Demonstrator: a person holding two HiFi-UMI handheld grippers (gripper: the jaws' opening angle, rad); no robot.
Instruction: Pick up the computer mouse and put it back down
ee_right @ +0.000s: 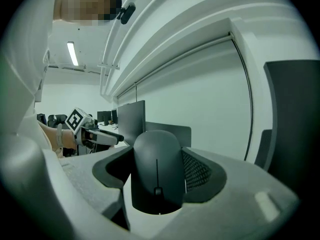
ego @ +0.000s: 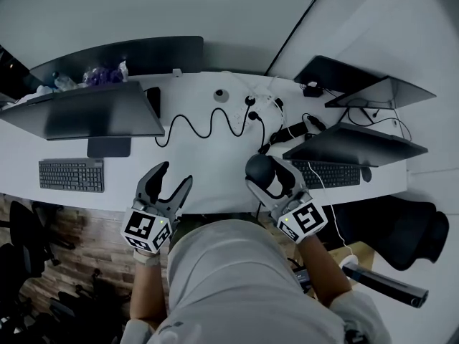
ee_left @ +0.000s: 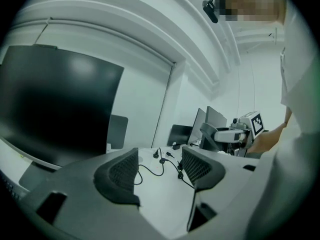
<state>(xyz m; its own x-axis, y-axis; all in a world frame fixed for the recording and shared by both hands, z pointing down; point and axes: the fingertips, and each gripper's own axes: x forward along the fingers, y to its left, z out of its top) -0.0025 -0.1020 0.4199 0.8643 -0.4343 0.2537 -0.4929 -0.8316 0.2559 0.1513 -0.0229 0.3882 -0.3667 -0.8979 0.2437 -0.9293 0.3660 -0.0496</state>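
A black computer mouse (ego: 258, 169) sits between the jaws of my right gripper (ego: 271, 176), over the white desk (ego: 215, 170) near its front edge. In the right gripper view the mouse (ee_right: 157, 174) fills the gap, with both pads pressed on its sides, so the right gripper (ee_right: 158, 170) is shut on it. My left gripper (ego: 173, 177) is open over the desk front to the left, and its jaws (ee_left: 160, 170) hold nothing. Each gripper shows in the other's view: the right gripper (ee_left: 229, 134) and the left gripper (ee_right: 94, 136).
A keyboard (ego: 72, 174) and a monitor (ego: 86, 112) stand at the left. A second keyboard (ego: 330, 173) and monitors (ego: 355, 145) are at the right. A curly black cable (ego: 208, 124) and plugs lie mid-desk. Black chairs (ego: 412, 228) stand by the desk.
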